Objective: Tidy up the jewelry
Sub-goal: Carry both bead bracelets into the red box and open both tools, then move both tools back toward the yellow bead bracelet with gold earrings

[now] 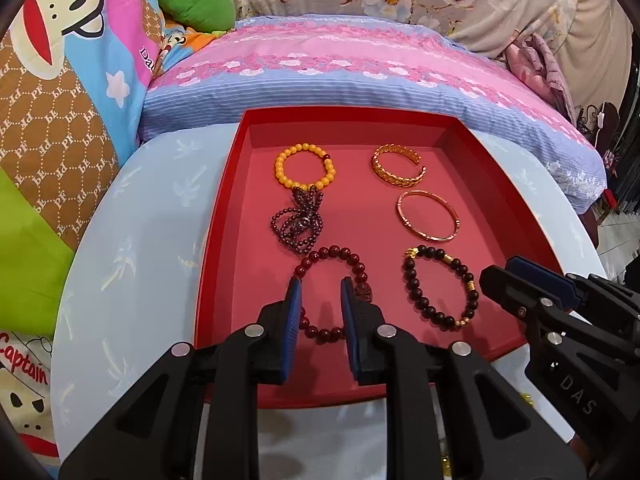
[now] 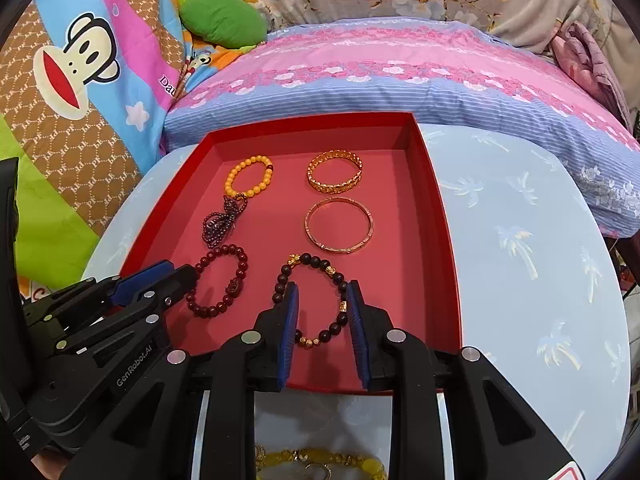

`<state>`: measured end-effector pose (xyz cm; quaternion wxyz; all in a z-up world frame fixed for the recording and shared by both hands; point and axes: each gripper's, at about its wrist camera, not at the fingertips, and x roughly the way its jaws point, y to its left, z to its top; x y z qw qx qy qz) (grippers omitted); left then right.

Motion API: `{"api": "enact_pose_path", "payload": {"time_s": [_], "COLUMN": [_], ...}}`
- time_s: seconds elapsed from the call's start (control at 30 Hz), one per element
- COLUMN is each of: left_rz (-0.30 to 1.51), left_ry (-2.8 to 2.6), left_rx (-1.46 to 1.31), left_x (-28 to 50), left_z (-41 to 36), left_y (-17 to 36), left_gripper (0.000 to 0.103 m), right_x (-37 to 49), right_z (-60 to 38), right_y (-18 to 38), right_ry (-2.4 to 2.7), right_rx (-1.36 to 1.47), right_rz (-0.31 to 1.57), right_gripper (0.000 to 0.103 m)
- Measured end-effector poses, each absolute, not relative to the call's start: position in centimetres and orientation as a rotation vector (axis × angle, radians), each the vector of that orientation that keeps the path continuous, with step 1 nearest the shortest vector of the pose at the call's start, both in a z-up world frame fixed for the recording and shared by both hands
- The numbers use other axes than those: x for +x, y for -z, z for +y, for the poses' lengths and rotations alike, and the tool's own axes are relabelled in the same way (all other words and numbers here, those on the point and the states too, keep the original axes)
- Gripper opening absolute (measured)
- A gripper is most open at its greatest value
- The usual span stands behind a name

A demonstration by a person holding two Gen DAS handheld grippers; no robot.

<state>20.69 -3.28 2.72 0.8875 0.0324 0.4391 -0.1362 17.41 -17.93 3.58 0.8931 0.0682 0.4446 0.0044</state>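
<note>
A red tray [image 1: 224,200] sits on a light blue table [image 1: 140,240] and holds several bracelets in two columns. My left gripper [image 1: 320,292] hovers open over the near part of a red bead bracelet [image 1: 340,251], its pads apart on either side of the beads. My right gripper [image 2: 323,292] is open the same way over a dark bead bracelet with gold charms [image 2: 316,259]. Farther back lie a purple bead strand [image 1: 296,220], a yellow bead bracelet [image 1: 305,166], a rose-gold bangle [image 1: 400,206] and a gold cuff [image 1: 398,166].
A pink and blue pillow [image 1: 340,68] lies right behind the tray, with a cartoon-print quilt [image 1: 60,120] on the left and a green cushion [image 1: 196,0]. More yellow jewelry [image 2: 320,460] shows below the table's near edge. Bare table [image 2: 520,260] spreads right of the tray.
</note>
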Motion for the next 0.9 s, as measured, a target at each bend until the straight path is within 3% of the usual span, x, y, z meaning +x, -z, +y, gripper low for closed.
{"api": "enact_pose_path", "payload": {"time_s": [0.5, 0.9], "left_rz": [0.866, 0.924], "left_ry": [0.301, 0.331], "left_rx": [0.021, -0.006], "left_x": [15.5, 11.3], "left_z": [-1.6, -0.9], "left_y": [-5.7, -3.8], "left_gripper": [0.019, 0.020], "right_x": [11.4, 7.6], "right_z": [-19.2, -19.5], "right_y": [-6.1, -2.0], "right_ry": [-0.008, 0.019], "right_rx": [0.156, 0.141], "right_rz": [0.884, 0.976], "right_gripper": [0.026, 0.026]}}
